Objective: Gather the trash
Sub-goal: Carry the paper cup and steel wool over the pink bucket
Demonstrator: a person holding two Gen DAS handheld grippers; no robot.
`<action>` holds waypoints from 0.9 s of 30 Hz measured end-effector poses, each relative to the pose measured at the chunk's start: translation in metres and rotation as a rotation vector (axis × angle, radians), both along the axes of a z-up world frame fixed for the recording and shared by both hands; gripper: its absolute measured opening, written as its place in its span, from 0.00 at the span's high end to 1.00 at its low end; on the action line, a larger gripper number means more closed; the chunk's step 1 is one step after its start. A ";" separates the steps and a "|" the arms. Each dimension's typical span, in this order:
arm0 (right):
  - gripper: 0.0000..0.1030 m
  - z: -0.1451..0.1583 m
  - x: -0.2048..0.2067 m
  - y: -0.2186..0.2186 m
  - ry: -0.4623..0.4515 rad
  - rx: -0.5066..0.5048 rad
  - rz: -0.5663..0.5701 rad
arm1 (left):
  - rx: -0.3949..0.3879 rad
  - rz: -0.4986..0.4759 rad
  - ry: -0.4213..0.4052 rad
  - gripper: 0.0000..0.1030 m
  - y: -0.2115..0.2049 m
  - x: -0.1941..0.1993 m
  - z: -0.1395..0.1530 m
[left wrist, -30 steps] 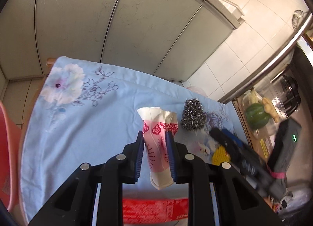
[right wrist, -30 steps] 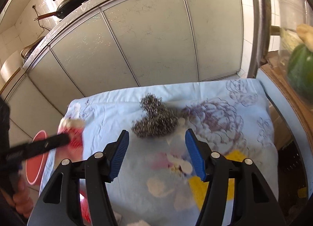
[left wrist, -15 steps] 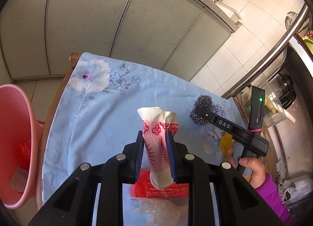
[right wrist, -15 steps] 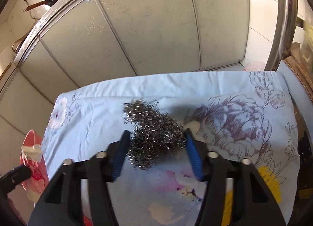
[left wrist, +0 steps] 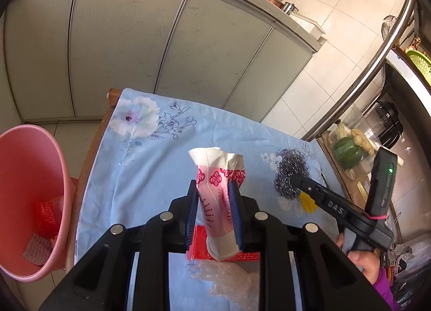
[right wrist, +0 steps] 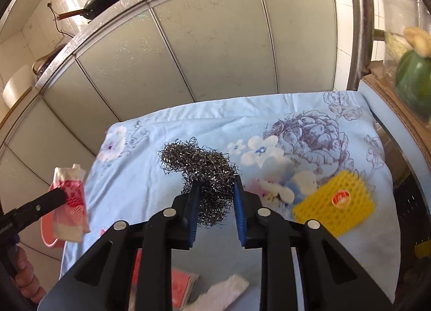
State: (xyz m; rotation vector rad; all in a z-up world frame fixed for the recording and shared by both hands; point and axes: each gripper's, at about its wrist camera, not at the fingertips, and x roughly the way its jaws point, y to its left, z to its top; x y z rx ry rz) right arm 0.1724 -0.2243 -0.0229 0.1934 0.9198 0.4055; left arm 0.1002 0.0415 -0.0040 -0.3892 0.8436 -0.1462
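trash pickup partway, both grippers loaded
left gripper [left wrist: 214, 210] pinching crushed paper cup [left wrist: 216, 173] near pink bin [left wrist: 32, 176] at left; right gripper [right wrist: 216, 204] closing on steel wool [right wrist: 207, 173]; yellow mesh [right wrist: 334, 203], red packet [left wrist: 199, 243], plastic wrap [left wrist: 226, 281] still lying on table.

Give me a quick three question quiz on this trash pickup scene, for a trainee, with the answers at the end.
1. True or false: the left hand-held gripper is clamped on a crushed paper cup.
2. Multiple choice: what sits between the closing jaws of the right hand-held gripper? A) yellow foam net B) steel wool C) red packet
3. Fill in: the pink bin stands off the table's ____ edge in the left wrist view.

Key: 1 true; 2 B, the steel wool, with the yellow foam net lying apart on the cloth; 3 left.
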 end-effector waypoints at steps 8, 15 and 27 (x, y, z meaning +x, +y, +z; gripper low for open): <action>0.77 0.023 -0.037 0.007 -0.041 0.018 0.041 | 0.013 0.011 -0.030 0.79 -0.001 -0.019 0.011; 0.77 0.032 -0.060 0.021 -0.056 0.020 0.087 | 0.032 0.026 -0.057 0.79 0.007 -0.036 0.020; 0.77 0.046 -0.078 0.067 -0.078 -0.001 0.169 | 0.018 0.119 -0.103 0.79 0.060 -0.070 0.031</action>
